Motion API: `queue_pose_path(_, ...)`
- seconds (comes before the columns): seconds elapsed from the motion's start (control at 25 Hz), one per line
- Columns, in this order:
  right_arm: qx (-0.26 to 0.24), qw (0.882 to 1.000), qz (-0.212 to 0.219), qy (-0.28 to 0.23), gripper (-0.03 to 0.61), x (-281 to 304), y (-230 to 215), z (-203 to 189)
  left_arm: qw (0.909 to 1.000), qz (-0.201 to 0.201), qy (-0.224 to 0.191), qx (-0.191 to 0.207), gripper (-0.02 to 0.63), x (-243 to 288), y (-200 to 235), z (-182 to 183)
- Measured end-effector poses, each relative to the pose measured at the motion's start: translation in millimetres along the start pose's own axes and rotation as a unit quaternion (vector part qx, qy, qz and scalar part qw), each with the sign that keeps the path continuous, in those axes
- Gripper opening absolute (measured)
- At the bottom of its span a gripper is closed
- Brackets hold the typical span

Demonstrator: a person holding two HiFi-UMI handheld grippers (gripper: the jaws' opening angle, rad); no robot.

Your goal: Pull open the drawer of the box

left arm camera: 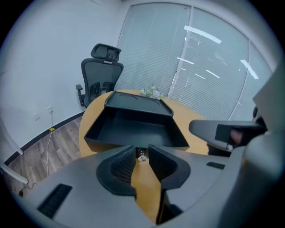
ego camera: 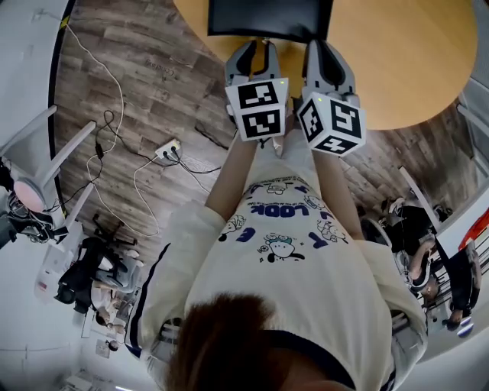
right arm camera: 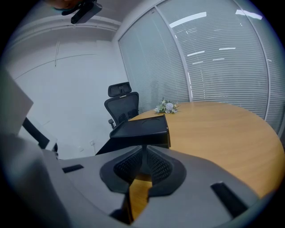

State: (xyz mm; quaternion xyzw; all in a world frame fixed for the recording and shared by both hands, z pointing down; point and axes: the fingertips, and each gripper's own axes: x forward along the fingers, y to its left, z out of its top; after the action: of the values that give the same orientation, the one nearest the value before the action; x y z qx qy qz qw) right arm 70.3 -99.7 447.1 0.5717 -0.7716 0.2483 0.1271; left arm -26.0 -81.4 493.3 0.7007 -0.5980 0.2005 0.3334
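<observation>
A black box lies on the round wooden table. In the left gripper view its drawer stands pulled out as an open, empty tray in front of the lid. My left gripper is at the drawer's front wall, jaws closed to a narrow gap on a small silvery knob. My right gripper is shut with nothing between its jaws, just in front of the box; contact with it is hidden. In the head view the left gripper and right gripper sit side by side at the box's near edge.
A black office chair stands behind the table, against the wall. A small bunch of white flowers lies on the far side of the tabletop. Cables and a power strip lie on the wood floor to my left.
</observation>
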Motion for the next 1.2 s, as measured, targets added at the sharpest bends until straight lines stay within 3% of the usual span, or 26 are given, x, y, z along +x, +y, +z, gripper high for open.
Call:
queue_pose_path(0.52,-0.024,0.997,0.015,-0.075,0.043,-18,27,66,0.9908,-0.019,-0.128,0.04,0.066,-59,-11,95)
queue_pose_path(1.2,-0.056,0.986,0.028,-0.153,0.043,-39,45,135,0.9676,-0.03,-0.233,0.092,0.043,-111,-28,166)
